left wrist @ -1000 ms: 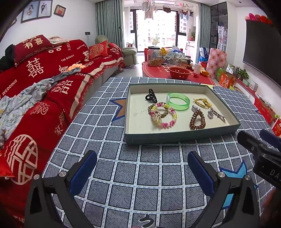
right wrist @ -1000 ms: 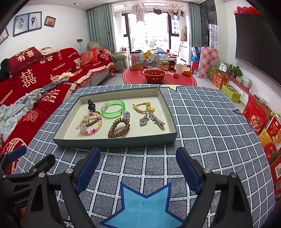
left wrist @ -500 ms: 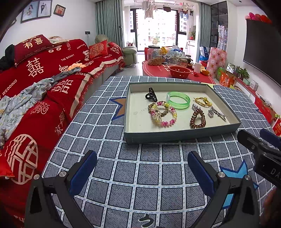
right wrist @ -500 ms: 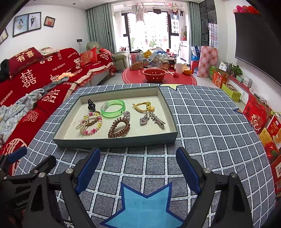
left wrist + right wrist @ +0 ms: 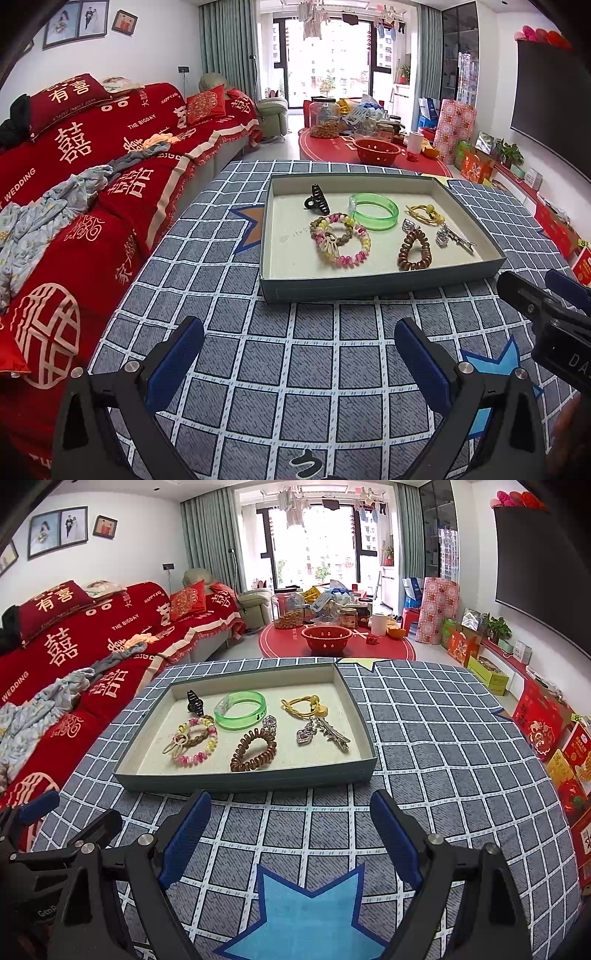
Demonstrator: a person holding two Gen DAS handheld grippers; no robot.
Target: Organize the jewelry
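Note:
A shallow grey-blue tray (image 5: 369, 290) (image 5: 243, 781) rests on a checked tablecloth. In it lie a black claw clip (image 5: 317, 199) (image 5: 194, 702), a green bangle (image 5: 373, 211) (image 5: 240, 709), a pastel bead bracelet (image 5: 340, 240) (image 5: 192, 740), a brown coil hair tie (image 5: 414, 250) (image 5: 253, 751), a yellow hair tie (image 5: 424, 214) (image 5: 306, 705), a small ring (image 5: 269, 723) and silver clips (image 5: 454, 238) (image 5: 325, 733). My left gripper (image 5: 297, 343) and right gripper (image 5: 290, 821) hover open in front of the tray, both empty.
A red-covered sofa (image 5: 74, 166) with loose clothes runs along the left. Beyond the tablecloth's far edge stands a low red table (image 5: 332, 646) with a red colander and jars. Boxes and gift bags (image 5: 546, 723) line the right wall under a dark screen.

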